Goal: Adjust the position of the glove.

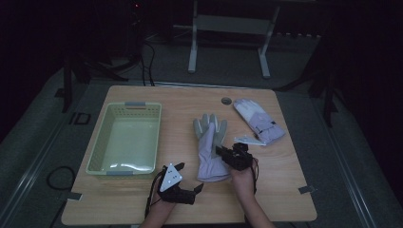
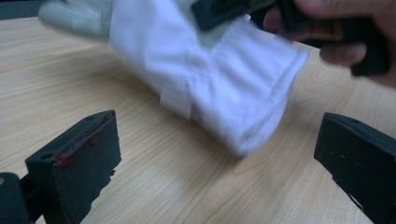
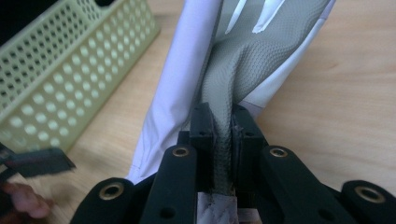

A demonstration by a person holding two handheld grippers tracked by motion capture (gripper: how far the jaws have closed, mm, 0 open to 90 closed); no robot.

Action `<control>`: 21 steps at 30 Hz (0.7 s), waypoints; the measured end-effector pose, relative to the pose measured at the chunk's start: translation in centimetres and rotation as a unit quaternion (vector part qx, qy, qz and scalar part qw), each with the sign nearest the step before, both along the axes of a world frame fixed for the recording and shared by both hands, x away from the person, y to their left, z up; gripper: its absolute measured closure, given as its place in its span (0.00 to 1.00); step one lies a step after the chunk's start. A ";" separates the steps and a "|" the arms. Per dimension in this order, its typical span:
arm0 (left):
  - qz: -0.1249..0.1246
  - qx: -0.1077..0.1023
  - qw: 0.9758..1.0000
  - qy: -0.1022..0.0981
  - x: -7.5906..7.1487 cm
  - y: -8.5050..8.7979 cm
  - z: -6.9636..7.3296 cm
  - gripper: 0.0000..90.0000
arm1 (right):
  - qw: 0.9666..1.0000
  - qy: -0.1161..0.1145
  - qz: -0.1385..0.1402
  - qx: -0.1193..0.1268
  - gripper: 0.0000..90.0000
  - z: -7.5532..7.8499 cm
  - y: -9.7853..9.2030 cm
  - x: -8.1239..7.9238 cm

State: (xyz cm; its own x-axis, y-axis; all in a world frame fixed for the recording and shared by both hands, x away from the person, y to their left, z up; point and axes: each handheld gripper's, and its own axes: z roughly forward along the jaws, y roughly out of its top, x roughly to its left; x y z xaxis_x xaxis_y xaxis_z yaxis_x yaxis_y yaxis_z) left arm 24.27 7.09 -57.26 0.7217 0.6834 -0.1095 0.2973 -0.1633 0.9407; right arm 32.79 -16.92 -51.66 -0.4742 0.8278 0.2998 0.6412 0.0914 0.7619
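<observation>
One glove (image 1: 209,147) being pinched mid-table
The right gripper (image 1: 227,153) is clamping its jaws on the grey palm fabric; the left gripper (image 1: 199,189) is waiting spread near the cuff, basket (image 1: 124,168) alongside

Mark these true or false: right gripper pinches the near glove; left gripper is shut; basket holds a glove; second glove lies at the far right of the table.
1. The right gripper is shut on the pale lilac-and-grey fabric glove. True.
2. The left gripper is shut. False: its jaws stand wide apart, nothing between them.
3. The pale green perforated plastic basket holds a glove. False: it holds no glove.
4. A second lilac glove lies toward the far right of the wooden table. True.
</observation>
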 end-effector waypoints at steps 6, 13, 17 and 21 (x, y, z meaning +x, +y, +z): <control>-0.001 0.000 1.000 0.000 0.0 0.0 0.0 0.01 | 1.000 0.022 -0.002 -0.019 0.90 -2.3 1.0 0.2; 0.000 0.002 1.000 0.003 0.1 0.0 0.0 0.01 | 0.999 0.036 -0.012 -0.032 0.86 -4.0 0.8 0.4; 0.000 0.000 1.000 0.003 0.1 0.0 0.0 0.01 | 0.999 0.035 -0.015 -0.035 0.80 -4.0 0.9 0.4; -0.001 0.000 1.000 0.004 0.1 0.0 0.0 0.01 | 0.999 0.033 -0.020 -0.036 0.69 -3.6 0.7 0.4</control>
State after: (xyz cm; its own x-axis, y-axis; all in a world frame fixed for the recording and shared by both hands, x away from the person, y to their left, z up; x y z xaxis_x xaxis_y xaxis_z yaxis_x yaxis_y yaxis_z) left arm 24.32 7.08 -57.26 0.7222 0.6822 -0.1145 0.3041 -0.1644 0.9383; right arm 33.17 -16.27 -55.24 -0.4224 0.8659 0.2678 0.6936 0.1186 0.7105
